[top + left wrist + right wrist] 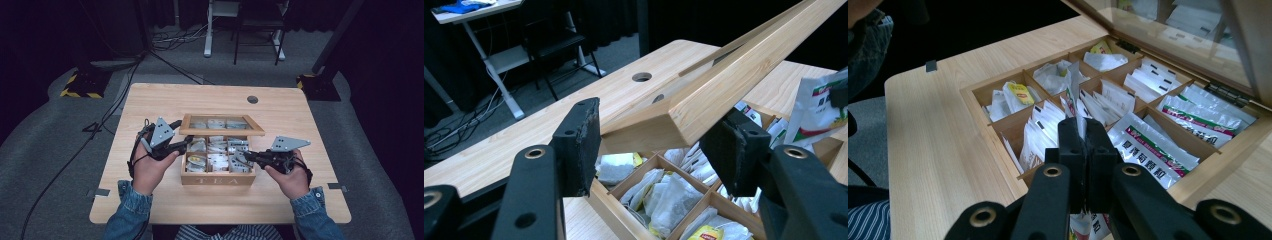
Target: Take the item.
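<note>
A wooden tea box (218, 179) marked TEA stands mid-table, its compartments full of several tea bags (1148, 145). Its glass-paned lid (221, 131) is raised. My left gripper (182, 145) is at the box's left side, shut on the lid's wooden frame (734, 75); the left gripper (656, 130) has one pad against each side of the frame's corner. Over the box's right half, my right gripper (247, 157) is shut on a thin tea sachet (1085, 227), pinched edge-on in the right gripper (1079, 131). That white and green sachet (816, 110) hangs above the compartments.
The light wooden table (150, 100) has a round cable hole (252, 99) at its back right. Bare tabletop lies left and right of the box. A white desk leg (207, 30) and a chair stand on the grey floor behind, with cables (165, 40) trailing there.
</note>
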